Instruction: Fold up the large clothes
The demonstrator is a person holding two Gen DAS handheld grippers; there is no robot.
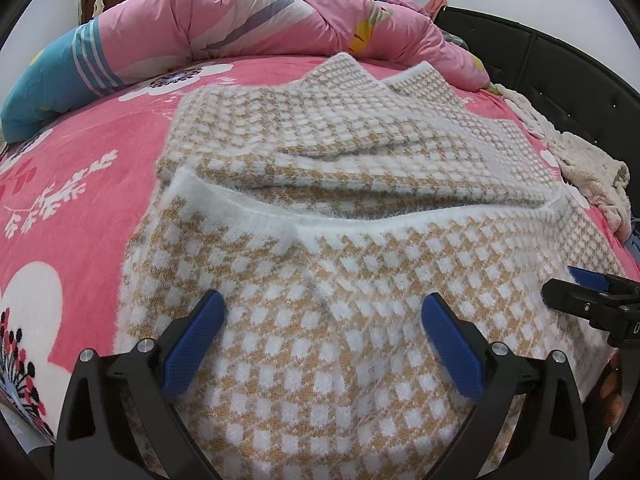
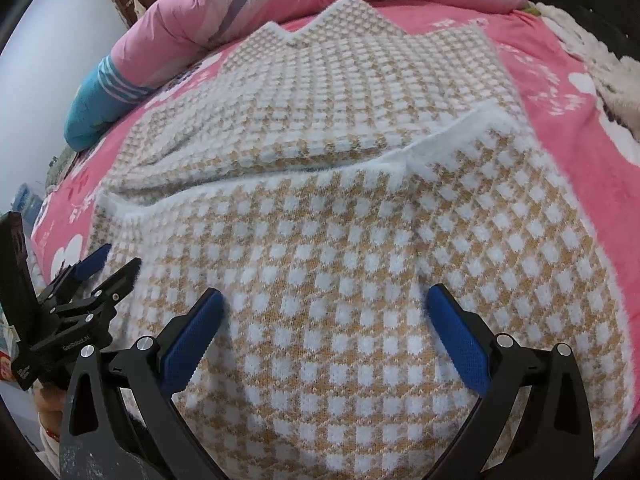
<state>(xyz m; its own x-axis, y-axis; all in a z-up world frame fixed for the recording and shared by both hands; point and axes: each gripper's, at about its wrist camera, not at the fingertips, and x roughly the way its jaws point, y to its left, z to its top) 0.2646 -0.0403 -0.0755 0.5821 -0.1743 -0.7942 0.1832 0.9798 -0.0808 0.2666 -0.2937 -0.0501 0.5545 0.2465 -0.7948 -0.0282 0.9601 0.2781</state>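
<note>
A fuzzy tan-and-white checked sweater (image 1: 320, 216) (image 2: 340, 200) lies on the bed, its near part folded over the far part with a white hem band across the middle. My left gripper (image 1: 322, 312) hovers open over the near fold, nothing between its blue pads. My right gripper (image 2: 326, 308) is also open above the same fold, holding nothing. The right gripper (image 1: 588, 288) shows at the right edge of the left wrist view, and the left gripper (image 2: 104, 266) shows at the left edge of the right wrist view.
A pink floral bed sheet (image 1: 80, 184) covers the bed. A bunched pink duvet (image 1: 248, 12) with a blue end lies along the far side. A cream fluffy garment (image 1: 580, 160) sits at the right by the black bed frame (image 1: 560, 56).
</note>
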